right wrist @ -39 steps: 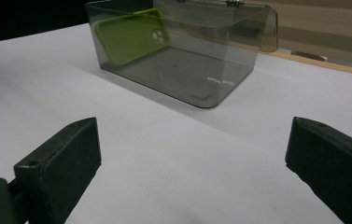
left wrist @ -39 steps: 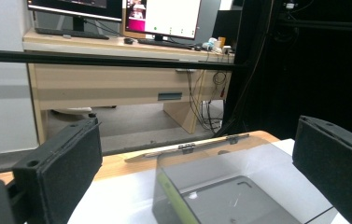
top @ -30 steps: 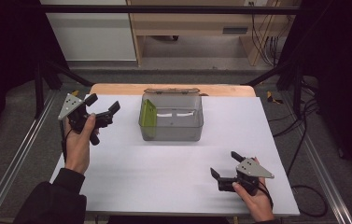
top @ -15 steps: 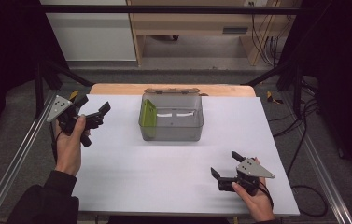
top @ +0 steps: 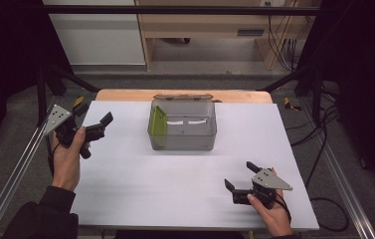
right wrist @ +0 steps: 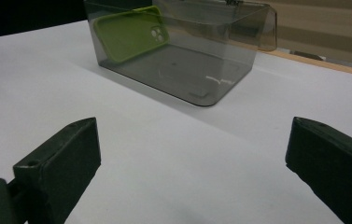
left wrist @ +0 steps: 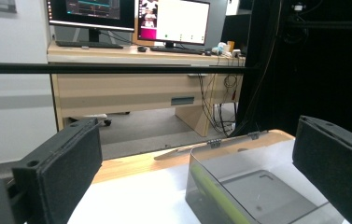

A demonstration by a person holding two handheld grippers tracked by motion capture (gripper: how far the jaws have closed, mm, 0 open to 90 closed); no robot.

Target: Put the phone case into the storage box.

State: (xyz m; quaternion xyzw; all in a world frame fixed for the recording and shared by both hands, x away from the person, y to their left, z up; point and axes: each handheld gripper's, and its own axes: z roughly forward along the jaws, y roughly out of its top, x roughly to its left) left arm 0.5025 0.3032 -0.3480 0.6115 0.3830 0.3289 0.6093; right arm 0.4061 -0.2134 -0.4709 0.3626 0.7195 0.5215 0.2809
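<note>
Midway across the white table [top: 125, 189], a smoky clear plastic box [top: 183, 125] stands with a green phone case [top: 157, 122] leaning on edge against its left wall. Neither of my grippers holds anything. My left gripper [top: 95, 125] is raised off the table near its left edge, jaws spread wide; in the left gripper view the box [left wrist: 253, 186] sits low between the jaws and toward the right one, well apart from both, with the case a blurred green strip [left wrist: 215, 196] at its near wall. My right gripper [top: 240, 175] rests low at the table's near right corner, jaws likewise wide apart; in the right gripper view the box [right wrist: 187, 51] lies ahead of and beyond them, the case [right wrist: 129, 30] propped inside, camera cut-out uppermost.
</note>
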